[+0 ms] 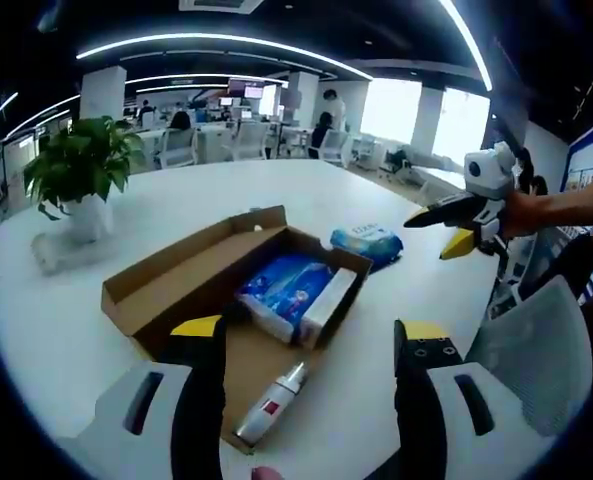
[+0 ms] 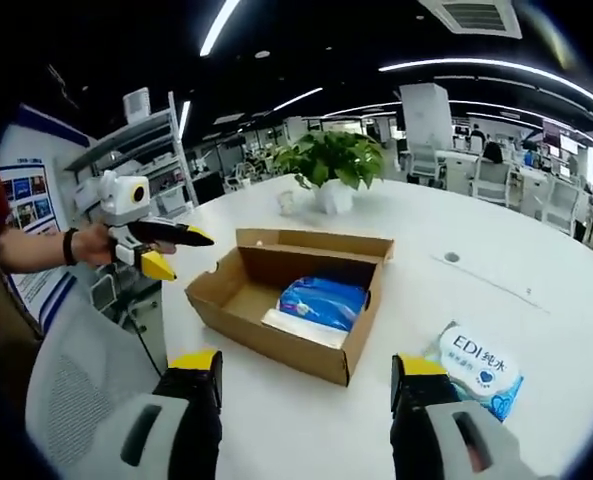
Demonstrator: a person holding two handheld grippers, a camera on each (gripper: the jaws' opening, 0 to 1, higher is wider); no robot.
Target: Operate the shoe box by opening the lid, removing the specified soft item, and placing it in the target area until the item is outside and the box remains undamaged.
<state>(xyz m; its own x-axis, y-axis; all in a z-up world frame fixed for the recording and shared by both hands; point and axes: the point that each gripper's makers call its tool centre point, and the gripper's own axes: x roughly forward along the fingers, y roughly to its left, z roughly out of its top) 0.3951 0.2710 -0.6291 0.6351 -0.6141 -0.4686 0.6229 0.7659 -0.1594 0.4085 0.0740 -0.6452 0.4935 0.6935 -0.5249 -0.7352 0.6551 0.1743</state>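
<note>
A brown cardboard shoe box [image 1: 226,275] lies open on a round white table [image 1: 206,195], its lid [image 1: 191,262] folded flat out to one side; inside it sits a blue soft pack [image 1: 288,283] with a white packet [image 1: 328,305] pressed against it, and in the left gripper view a slim white bottle [image 1: 273,403] with a red label lies on the box's near flap, between that view's jaws; a second soft pack, blue and white with printed letters [image 2: 479,367], rests on the table outside the box, just beside one corner of it. The left gripper [image 1: 311,345] hangs above the near end of the box with its black, yellow-tipped jaws spread wide and nothing between them; the right gripper [image 2: 306,372] is likewise wide open and empty, held above the bare table near the long side of the box. Each gripper also shows in the other's view, held in a hand off the table's edge with its pointed jaws parted; in the left gripper view it sits at the right, beyond the pack on the table. A potted plant [image 1: 79,170] in a white pot stands on the table well apart from the box; a grey mesh chair [image 2: 86,365] stands at the table's edge; desks and chairs stand in the room behind.
</note>
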